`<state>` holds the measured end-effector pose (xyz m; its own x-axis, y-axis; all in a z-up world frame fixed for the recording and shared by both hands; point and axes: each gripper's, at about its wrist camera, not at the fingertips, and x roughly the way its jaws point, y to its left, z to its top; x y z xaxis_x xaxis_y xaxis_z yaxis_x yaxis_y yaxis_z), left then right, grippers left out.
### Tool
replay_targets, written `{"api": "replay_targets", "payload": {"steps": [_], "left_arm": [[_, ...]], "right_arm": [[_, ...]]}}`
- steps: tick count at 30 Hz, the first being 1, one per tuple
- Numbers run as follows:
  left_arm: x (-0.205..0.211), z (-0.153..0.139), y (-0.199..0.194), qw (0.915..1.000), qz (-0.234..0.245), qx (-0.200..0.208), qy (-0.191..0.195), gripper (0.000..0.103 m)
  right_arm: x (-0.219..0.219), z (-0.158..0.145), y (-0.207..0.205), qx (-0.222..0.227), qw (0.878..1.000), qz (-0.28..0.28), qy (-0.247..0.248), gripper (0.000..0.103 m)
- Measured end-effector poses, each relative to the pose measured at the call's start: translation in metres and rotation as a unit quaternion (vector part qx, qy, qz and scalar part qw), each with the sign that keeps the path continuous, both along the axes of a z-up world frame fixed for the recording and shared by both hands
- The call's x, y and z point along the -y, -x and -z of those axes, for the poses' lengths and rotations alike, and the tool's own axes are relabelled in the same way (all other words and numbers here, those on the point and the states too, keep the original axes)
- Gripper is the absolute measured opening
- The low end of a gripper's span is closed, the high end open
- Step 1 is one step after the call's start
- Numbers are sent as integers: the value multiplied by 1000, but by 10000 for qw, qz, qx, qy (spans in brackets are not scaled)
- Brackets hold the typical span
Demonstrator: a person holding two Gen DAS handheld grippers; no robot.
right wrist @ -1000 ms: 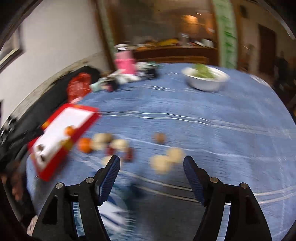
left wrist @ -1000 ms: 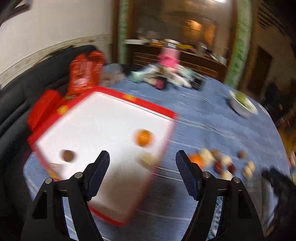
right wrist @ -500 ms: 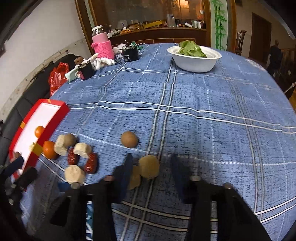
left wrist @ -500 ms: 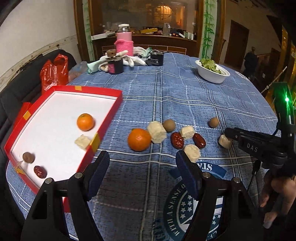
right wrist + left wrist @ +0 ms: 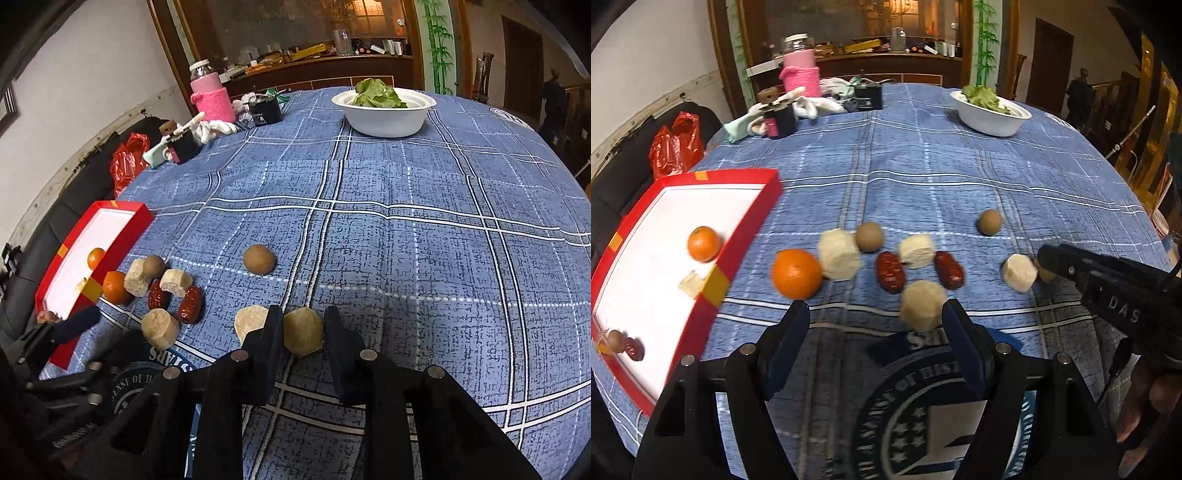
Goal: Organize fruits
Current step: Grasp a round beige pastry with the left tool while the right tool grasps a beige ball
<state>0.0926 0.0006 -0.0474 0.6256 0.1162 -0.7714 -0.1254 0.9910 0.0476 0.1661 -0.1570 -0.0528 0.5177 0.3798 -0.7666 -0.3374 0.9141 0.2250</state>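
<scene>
The right gripper (image 5: 303, 332) is clamped on a pale fruit chunk (image 5: 303, 331), well right of the red tray (image 5: 110, 210); the left gripper (image 5: 875, 332), jaws apart and empty, is nearer that tray.

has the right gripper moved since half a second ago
Yes. In its own view the right gripper sits lower on the blue cloth, jaws now shut on the pale chunk; the white bowl looks farther off.

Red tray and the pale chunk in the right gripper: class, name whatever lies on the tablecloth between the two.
The right gripper is shut on a pale chunk. Toward the red tray lie another pale chunk beside it, then a cluster: two red dates, more chunks, a brown fruit, an orange. Lifted over them, nothing visible blocks.
</scene>
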Motion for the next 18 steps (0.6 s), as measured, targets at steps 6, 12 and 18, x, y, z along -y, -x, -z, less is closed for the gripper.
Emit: {"api": "replay_targets", "payload": {"steps": [6, 12, 18], "left_arm": [[12, 9, -11, 9999, 18, -133, -79, 74], [14, 14, -21, 9995, 9, -315, 25, 32], [12, 11, -12, 9995, 14, -250, 167, 27]], "right_arm": [[23, -12, 0, 276, 9983, 297, -409, 24], [24, -14, -1, 288, 9978, 233, -542, 24], [23, -16, 0, 333, 9975, 189, -586, 24]]}}
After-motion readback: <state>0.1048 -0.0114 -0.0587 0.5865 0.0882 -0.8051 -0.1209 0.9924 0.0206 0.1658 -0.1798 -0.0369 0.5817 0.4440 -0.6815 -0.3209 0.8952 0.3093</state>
